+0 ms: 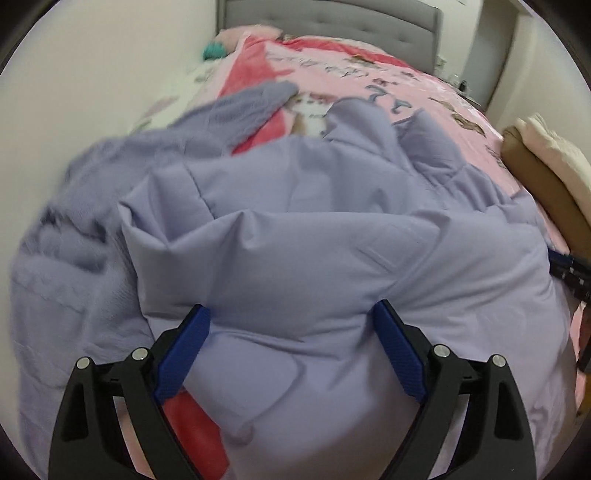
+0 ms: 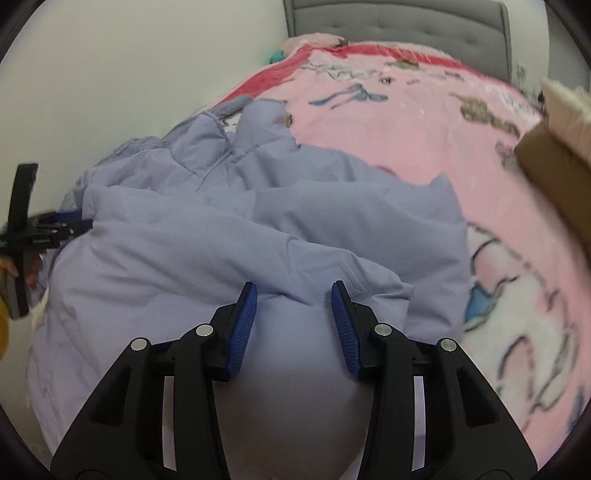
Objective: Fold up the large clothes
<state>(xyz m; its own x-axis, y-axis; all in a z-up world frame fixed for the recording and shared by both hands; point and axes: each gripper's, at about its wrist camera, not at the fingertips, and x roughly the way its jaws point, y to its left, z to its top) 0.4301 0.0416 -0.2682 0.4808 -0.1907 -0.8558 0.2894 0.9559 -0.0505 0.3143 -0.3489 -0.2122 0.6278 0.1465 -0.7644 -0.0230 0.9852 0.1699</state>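
A large lavender padded jacket [image 1: 314, 229] lies rumpled on a pink bed blanket [image 1: 369, 74]; it also shows in the right wrist view [image 2: 221, 240]. A lavender knit garment [image 1: 74, 258] lies to its left, one sleeve stretched toward the headboard. My left gripper [image 1: 291, 314] is open, its blue pads wide apart just over the jacket's near part. My right gripper [image 2: 293, 291] is open over a folded jacket edge. The left gripper shows at the left edge of the right wrist view [image 2: 70, 221], and the right gripper at the right edge of the left wrist view [image 1: 569, 273].
A grey tufted headboard [image 1: 332, 18] stands at the far end. A white wall [image 1: 92, 74] runs along the bed's left side. A brown cardboard box [image 2: 557, 177] with cream cloth [image 1: 554, 155] on it sits at the right edge.
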